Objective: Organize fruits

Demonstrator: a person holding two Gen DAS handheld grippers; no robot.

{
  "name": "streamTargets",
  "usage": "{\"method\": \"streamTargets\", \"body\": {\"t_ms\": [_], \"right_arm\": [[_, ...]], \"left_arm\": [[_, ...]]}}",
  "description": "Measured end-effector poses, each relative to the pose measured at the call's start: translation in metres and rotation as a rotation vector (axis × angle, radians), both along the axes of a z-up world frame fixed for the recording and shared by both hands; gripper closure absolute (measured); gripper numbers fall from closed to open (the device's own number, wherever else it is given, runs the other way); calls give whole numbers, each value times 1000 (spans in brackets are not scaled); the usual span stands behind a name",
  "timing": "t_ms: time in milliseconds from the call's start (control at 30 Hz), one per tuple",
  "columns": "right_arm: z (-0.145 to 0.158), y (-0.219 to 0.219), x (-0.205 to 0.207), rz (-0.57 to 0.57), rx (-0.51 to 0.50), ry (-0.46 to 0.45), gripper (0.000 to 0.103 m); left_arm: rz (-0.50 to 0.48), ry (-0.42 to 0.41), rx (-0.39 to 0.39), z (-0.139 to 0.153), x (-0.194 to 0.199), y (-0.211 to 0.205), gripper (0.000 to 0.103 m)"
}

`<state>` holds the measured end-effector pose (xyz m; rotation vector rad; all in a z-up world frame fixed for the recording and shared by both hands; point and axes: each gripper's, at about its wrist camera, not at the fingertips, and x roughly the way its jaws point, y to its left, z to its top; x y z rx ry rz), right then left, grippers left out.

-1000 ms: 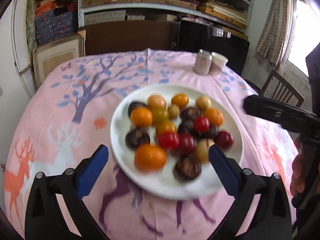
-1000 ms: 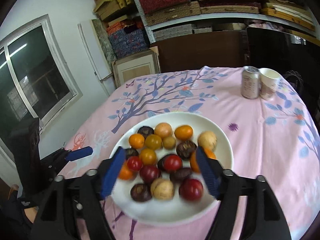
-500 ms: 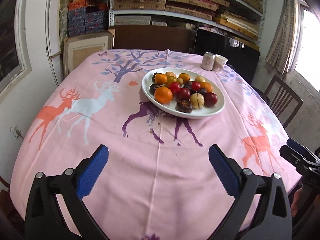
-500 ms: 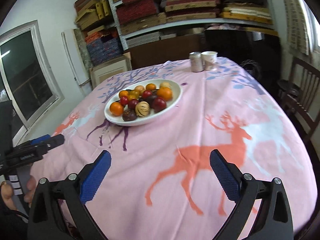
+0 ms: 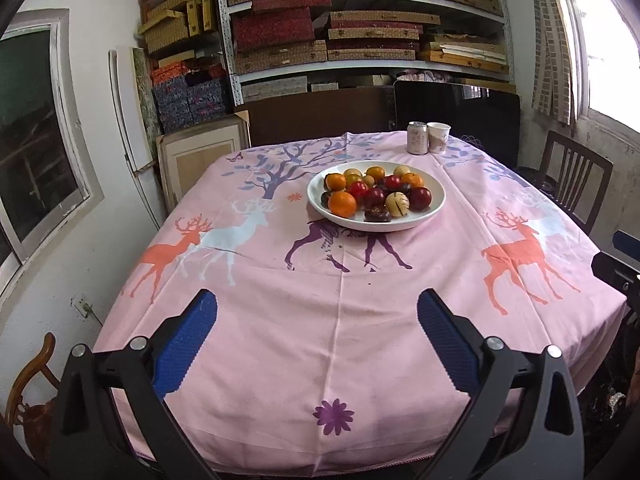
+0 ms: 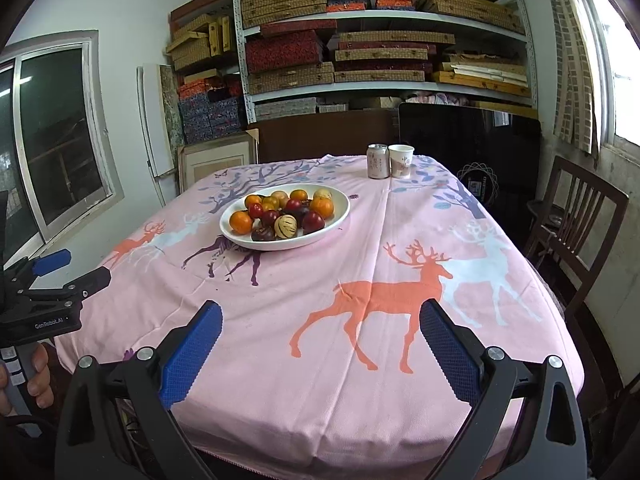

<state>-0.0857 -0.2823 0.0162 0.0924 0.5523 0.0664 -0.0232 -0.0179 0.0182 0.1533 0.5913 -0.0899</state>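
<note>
Both grippers are held low at the near edge of the surface (image 5: 340,320), which is covered by a pink cloth printed with deer and trees. In the left wrist view the left gripper (image 5: 318,344) fills the bottom of the frame, its blue-padded fingers (image 5: 186,344) spread wide with nothing between them. In the right wrist view the right gripper (image 6: 320,352) sits the same way at the bottom of the frame, jaws wide apart and empty.

The white plate (image 5: 434,210) of fruits (image 5: 376,196) stands above centre in the left wrist view, well apart from both grippers. In the right wrist view the plate (image 6: 340,204) lies left of centre in the upper middle. It holds a heap of oranges, red round fruits, dark brown ones and a pale striped one (image 6: 286,227) near its front rim. A large orange (image 5: 342,204) rests at the plate's front left in the left wrist view.

Beyond the plate, toward the top of the frame, a drink can (image 6: 377,161) and a paper cup (image 6: 401,161) stand just beside each other near the far edge of the surface.

In the right wrist view the left gripper (image 6: 66,268) shows at the left edge, held by a hand (image 6: 38,376) at lower left. A wooden chair (image 6: 576,220) stands at the right of the frame, and shelves (image 6: 380,20) stacked with boxes fill the top.
</note>
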Motion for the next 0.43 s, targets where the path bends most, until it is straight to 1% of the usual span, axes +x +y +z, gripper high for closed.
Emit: {"method": "streamTargets", "body": {"t_ms": [33, 167, 300, 433], "right_arm": [[1, 1, -2, 0, -6, -2, 3], [2, 1, -6, -1, -8, -2, 3], [1, 0, -8, 1, -4, -5, 3], [1, 1, -11, 10, -4, 1, 3]], "left_arm": [[1, 6, -11, 1, 0, 2, 5], [45, 32, -15, 0, 3, 7, 5], [90, 29, 0, 0, 3, 12, 5], [112, 32, -10, 0, 3, 19, 5]]}}
